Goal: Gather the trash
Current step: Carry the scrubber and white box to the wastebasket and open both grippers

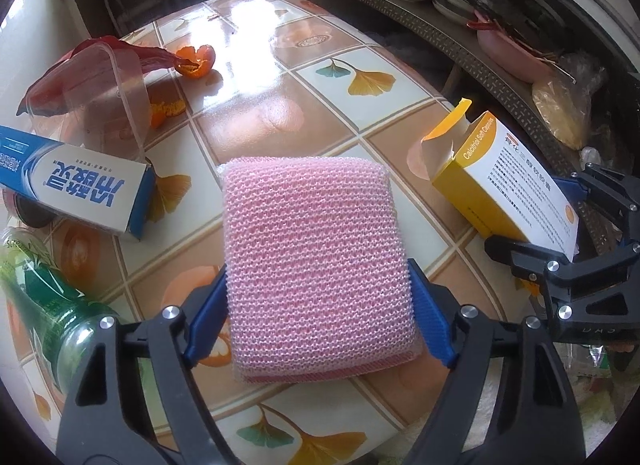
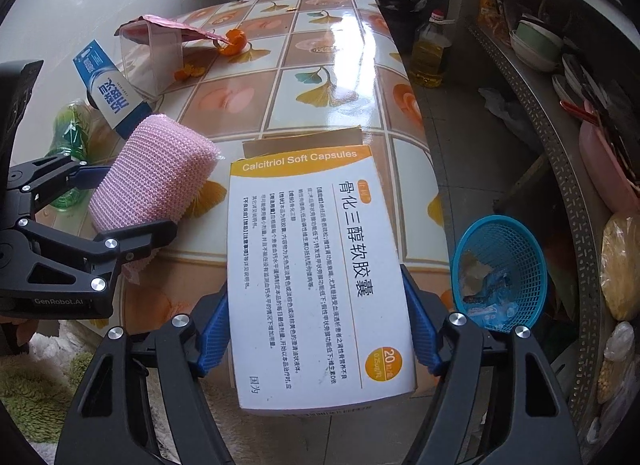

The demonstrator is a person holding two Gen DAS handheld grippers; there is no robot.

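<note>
Table [image 2: 340, 77] with glossy tile-pattern cloth, ginkgo leaves and peach squares, lies ahead of and below both grippers; strong window glare sits on its far half, well ahead of the fingers. To the right of the grippers a grey perforated-edge shelf [image 2: 560, 153] curves away, stacked with bowls [image 2: 536, 45] and plates, with a bottle of yellow oil [image 2: 430, 53] on the grey floor [image 2: 472, 137] near the table's far right corner. White tiled wall [image 2: 80, 5] to the left and ahead; a pale shaggy mat [image 2: 36, 385] lies below and left of the right gripper
</note>
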